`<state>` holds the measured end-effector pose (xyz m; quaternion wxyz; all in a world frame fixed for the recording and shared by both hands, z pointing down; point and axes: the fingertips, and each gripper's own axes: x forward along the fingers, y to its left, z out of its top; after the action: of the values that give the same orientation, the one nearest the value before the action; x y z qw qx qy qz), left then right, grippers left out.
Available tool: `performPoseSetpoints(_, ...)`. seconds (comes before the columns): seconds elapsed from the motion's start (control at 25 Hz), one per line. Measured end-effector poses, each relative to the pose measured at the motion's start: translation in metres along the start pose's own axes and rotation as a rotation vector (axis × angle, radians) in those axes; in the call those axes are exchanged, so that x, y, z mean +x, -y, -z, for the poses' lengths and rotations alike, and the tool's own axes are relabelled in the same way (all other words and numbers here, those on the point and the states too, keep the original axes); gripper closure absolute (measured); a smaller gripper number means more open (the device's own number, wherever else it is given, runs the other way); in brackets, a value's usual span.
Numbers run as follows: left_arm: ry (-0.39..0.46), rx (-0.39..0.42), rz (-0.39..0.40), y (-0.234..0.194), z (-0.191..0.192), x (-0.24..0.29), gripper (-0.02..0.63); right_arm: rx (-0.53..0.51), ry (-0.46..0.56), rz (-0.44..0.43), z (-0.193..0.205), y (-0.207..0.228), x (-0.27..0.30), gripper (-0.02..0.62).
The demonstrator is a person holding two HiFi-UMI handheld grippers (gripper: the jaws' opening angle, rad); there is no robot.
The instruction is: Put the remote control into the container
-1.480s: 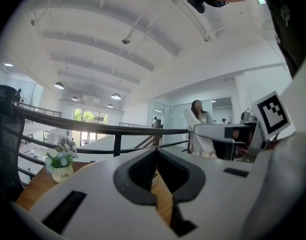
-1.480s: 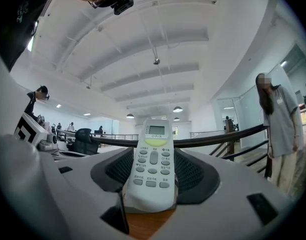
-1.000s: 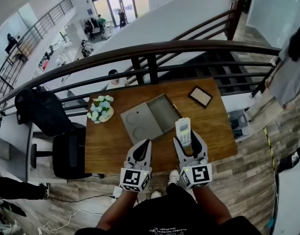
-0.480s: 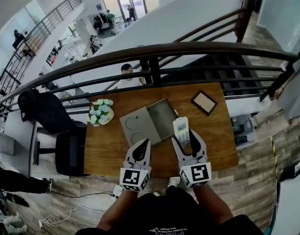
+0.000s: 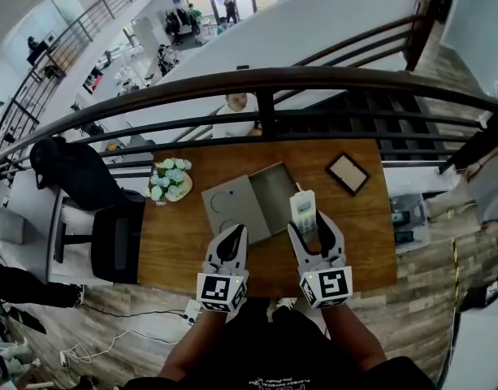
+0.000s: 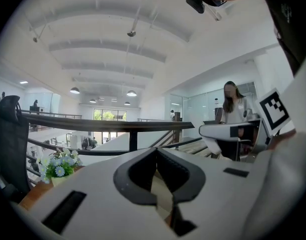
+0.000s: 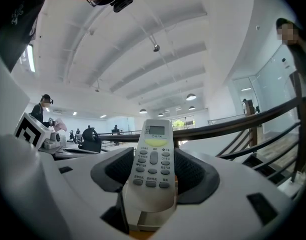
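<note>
Left gripper [image 5: 235,236] [image 6: 156,156]: jaws together, nothing between them, over the desk's [image 5: 175,234] near edge. Right gripper [image 5: 312,226] [image 7: 153,166]: jaws clamped on the white remote control [image 5: 304,214] [image 7: 153,156], buttons up, display end pointing away, just beside the near right corner of the container [image 5: 274,197]. Container: grey open box at mid-desk, its lid [image 5: 228,205] lying flat on its left. Flower pot [image 5: 167,179]: left edge. Picture frame [image 5: 348,173]: far right corner. Dark railing [image 5: 265,80]: beyond the far edge
</note>
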<state>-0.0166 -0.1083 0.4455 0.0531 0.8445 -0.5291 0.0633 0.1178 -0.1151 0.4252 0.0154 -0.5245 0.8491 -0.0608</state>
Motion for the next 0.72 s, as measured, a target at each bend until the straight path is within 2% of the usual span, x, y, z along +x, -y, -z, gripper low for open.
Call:
performPoseSetpoints(0.4, -0.001, -0.030, 0.012, -0.040, 0.010, 0.031, 0.600, -0.023, -0.051, 0.015, 0.016, -0.001, 0.050, 0.331)
performPoseSetpoints(0.72, -0.045, -0.050, 0.028, -0.070, 0.029, 0.065, 0.600, -0.038, -0.151, 0.011, 0.045, 0.000, 0.096, 0.331)
